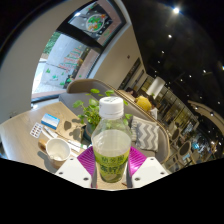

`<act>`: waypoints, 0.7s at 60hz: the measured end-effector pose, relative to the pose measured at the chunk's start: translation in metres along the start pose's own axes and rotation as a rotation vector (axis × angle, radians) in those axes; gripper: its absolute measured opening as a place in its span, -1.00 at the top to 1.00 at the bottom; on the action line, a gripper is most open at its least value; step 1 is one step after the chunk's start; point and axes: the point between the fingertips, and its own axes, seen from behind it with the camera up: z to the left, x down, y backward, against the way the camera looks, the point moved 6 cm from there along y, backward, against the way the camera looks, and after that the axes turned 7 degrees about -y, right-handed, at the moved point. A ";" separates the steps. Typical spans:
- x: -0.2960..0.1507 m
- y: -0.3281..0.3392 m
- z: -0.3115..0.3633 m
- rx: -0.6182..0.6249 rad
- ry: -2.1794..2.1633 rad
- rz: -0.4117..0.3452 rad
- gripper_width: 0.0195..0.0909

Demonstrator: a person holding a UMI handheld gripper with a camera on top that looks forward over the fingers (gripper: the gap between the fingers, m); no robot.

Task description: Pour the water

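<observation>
A clear plastic bottle (111,140) with a white cap and a green label stands upright between my fingers. My gripper (111,166) is shut on the bottle, with both magenta pads (86,160) pressing on its labelled sides. The bottle is lifted above a light tabletop (30,125). A white paper cup (58,150) sits on that table just to the left of the bottle, its mouth open upward. The lower part of the bottle is hidden between the fingers.
A green potted plant (92,108) stands behind the bottle. A small blue-and-white packet (50,121) and a card (37,132) lie on the table beyond the cup. Chairs (147,132) and further tables fill the room to the right. A large window (60,55) is at the back left.
</observation>
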 end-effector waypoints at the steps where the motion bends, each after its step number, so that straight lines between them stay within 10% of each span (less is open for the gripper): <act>1: 0.002 0.002 -0.001 -0.010 -0.037 -0.001 0.42; 42: 0.150 -0.060 0.026 -0.146 -0.552 0.013 0.21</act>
